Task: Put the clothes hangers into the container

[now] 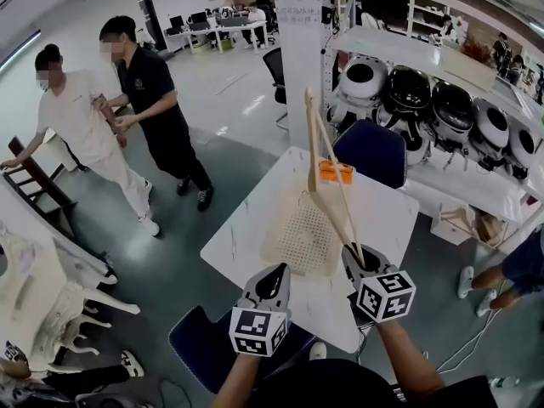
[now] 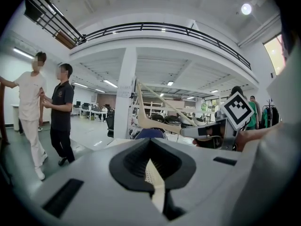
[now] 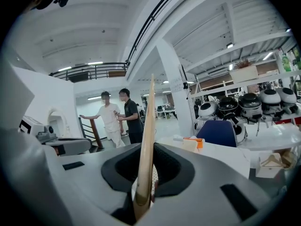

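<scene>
Wooden, pale clothes hanger [image 1: 311, 143], clamped upright in my right tool [image 1: 361, 266] above the cream perforated container [image 1: 297, 238], left tool [image 1: 270, 280] closed and empty, could pivot in that low grip and miss.

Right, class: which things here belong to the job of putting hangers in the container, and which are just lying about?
Job in hand: wooden hanger, held in the right gripper; perforated container; white table.

Lying about: orange box; blue chair; round appliances on the shelf.
</scene>
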`<state>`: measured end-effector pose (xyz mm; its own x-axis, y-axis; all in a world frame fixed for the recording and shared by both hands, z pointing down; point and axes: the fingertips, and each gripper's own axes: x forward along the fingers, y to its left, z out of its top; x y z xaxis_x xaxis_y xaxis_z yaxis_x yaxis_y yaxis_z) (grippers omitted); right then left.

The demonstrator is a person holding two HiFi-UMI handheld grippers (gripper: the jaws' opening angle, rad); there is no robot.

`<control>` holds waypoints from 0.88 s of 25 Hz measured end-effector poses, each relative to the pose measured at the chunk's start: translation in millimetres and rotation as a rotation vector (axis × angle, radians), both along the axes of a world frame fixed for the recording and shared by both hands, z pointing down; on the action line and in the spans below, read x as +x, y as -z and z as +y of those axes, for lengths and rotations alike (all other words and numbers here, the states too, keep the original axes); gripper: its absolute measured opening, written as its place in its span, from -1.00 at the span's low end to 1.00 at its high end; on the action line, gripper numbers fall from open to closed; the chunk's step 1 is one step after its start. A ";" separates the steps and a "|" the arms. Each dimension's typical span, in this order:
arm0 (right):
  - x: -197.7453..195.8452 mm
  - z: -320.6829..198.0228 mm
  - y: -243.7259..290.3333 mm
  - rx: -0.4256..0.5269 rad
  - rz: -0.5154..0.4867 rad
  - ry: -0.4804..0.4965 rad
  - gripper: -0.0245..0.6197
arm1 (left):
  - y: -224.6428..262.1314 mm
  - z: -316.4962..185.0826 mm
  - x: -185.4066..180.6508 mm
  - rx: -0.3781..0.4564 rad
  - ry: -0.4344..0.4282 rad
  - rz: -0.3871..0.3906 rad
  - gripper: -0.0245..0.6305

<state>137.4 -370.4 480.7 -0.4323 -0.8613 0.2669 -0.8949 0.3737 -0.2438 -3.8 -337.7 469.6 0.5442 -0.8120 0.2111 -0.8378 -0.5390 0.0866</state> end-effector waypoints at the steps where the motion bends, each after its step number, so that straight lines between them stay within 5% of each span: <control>1: 0.2 -3.0 -1.9 -0.002 0.001 0.004 -0.72 | -1.5 -2.2 0.1 -0.002 0.005 0.000 -0.91; 22: 1.3 -42.3 -72.2 -0.194 -0.057 0.022 -0.72 | -14.5 -28.9 1.8 -0.032 0.055 -0.012 -0.91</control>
<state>138.7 -412.7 552.9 -0.4693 -0.7865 0.4014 -0.8700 0.3340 -0.3626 -2.0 -366.6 484.2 0.4959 -0.8335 0.2436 -0.8674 -0.4891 0.0922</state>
